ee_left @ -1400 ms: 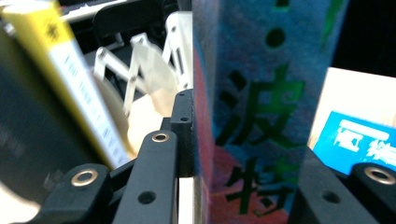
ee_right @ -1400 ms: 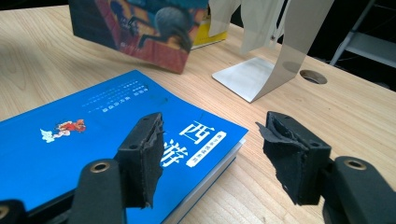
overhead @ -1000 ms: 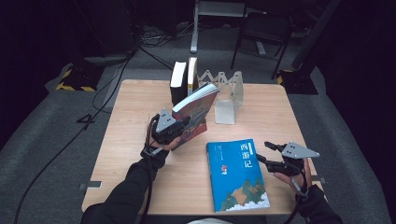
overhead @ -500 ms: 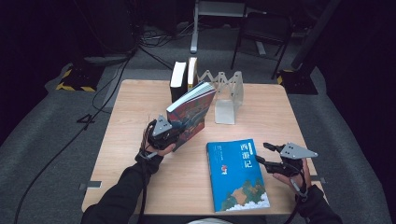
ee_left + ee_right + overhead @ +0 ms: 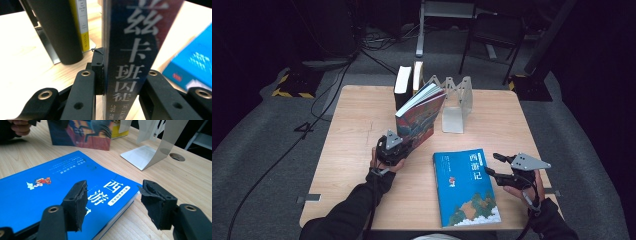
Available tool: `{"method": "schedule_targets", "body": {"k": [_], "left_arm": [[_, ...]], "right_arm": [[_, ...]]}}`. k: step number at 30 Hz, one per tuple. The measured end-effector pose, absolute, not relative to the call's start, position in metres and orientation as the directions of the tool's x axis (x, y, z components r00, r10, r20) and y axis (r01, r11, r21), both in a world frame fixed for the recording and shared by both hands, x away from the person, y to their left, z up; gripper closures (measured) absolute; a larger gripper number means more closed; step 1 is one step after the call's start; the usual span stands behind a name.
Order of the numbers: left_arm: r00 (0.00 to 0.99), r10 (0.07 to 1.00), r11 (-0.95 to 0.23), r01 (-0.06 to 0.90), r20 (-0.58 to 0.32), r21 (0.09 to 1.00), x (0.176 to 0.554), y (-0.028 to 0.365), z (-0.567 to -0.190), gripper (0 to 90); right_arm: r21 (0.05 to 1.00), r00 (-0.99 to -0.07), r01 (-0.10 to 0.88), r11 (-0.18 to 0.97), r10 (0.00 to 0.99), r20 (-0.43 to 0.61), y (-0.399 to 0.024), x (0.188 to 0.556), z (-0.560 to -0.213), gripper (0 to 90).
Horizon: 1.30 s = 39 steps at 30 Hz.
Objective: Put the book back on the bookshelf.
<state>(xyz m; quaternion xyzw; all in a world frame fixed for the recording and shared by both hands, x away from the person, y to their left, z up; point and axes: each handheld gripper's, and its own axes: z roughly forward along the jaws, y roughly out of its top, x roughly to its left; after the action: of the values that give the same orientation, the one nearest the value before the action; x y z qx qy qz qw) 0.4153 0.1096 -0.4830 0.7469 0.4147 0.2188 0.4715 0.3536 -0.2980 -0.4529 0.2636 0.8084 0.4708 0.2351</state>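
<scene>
while the table is carrying everything, we are clamping the dark book by its spine in the left gripper, its long axis tilting far-right toward the two standing books; the right gripper is waiting open beside the blue book.

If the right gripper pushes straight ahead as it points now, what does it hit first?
Probably the blue book lying flat: the open right gripper points at its near corner, though depth is unclear.

Square pale wooden worktop; grey carpeted floor; black metal chair far right; dim room.
</scene>
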Motion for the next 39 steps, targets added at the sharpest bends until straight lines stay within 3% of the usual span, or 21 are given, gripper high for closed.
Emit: {"method": "schedule_targets", "body": {"k": [13, 17, 39], "left_arm": [[0.444, 0.891, -0.127, 0.448, -0.098, 0.885, 0.438, 0.061, -0.483, 74.0], [0.445, 0.893, -0.152, 0.439, -0.068, 0.886, 0.444, 0.049, -0.482, 73.9], [0.372, 0.924, -0.099, 0.452, -0.086, 0.887, 0.478, 0.011, -0.481, 72.7]], "right_arm": [[0.882, -0.749, 0.214, 0.42, 0.65, -0.128, -0.299, 0.354, -0.455, 38.0], [0.883, -0.748, 0.216, 0.417, 0.652, -0.125, -0.3, 0.354, -0.455, 38.0], [0.882, -0.753, 0.22, 0.418, 0.647, -0.119, -0.301, 0.355, -0.457, 38.1]]}}
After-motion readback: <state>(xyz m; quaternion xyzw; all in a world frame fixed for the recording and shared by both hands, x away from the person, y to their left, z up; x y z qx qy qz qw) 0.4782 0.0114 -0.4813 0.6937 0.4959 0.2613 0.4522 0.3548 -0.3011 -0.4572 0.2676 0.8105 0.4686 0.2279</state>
